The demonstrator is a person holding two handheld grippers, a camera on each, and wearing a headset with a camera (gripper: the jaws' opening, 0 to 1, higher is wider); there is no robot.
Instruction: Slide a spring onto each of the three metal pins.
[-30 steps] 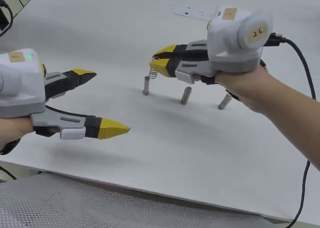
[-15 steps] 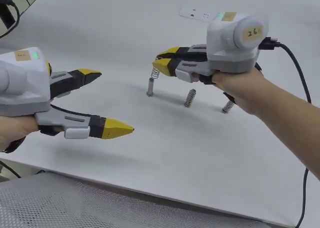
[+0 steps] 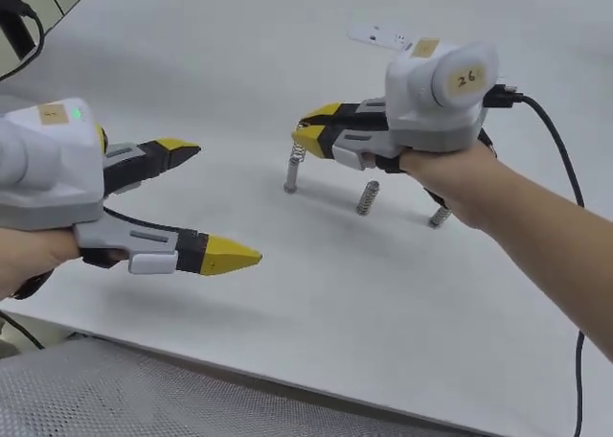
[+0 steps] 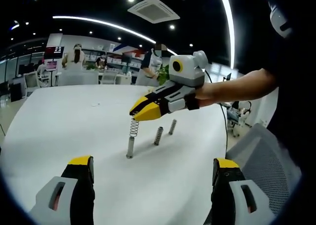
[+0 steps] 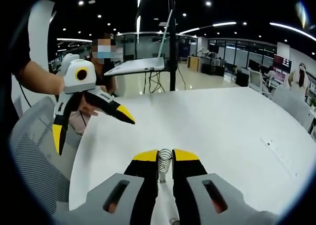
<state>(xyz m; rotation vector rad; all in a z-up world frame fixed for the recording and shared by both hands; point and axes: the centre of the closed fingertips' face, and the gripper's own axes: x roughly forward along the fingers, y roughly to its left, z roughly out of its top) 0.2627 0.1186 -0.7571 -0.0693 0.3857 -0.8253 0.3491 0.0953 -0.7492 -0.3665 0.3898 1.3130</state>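
My right gripper point(image 3: 302, 132) is shut on a small steel spring point(image 3: 298, 154) that hangs just over the left metal pin point(image 3: 291, 176), its lower end at the pin's top. In the right gripper view the spring point(image 5: 165, 163) stands upright between the yellow fingertips of my right gripper point(image 5: 165, 155). The middle pin point(image 3: 368, 197) and the right pin point(image 3: 440, 215) each carry a spring. My left gripper point(image 3: 215, 204) hovers open and empty at the left, well short of the pins. The left gripper view shows the spring point(image 4: 134, 128) above the bare pin point(image 4: 130, 147).
The pins stand on a wide white table point(image 3: 383, 303). A white power strip point(image 3: 378, 36) lies at the far edge. A black cable point(image 3: 560, 159) trails from my right gripper. A grey mesh chair point(image 3: 115, 399) sits below the near table edge.
My right gripper has carried the spring a little lower and closer over the left pin. My left gripper has stayed open and in much the same place.
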